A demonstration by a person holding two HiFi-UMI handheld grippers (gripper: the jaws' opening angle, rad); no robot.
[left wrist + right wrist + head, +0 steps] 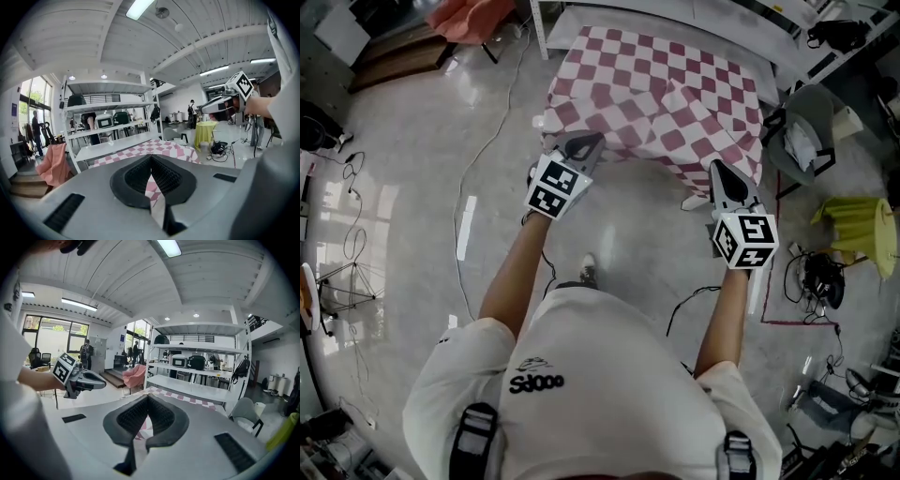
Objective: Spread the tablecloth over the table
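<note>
The red-and-white checked tablecloth (661, 94) lies at twelve o'clock from the person. It already covers the table, which is hidden under it, and a raised fold shows near its middle. The left gripper (589, 142), at eleven o'clock, and the right gripper (718, 171), at one o'clock, are each closed on the near edge of the cloth. I judge that pulling it even, flattening the fold and letting go are left.

The only legible print, on the person's white shirt (600, 398), reads roughly "SJ000".
</note>
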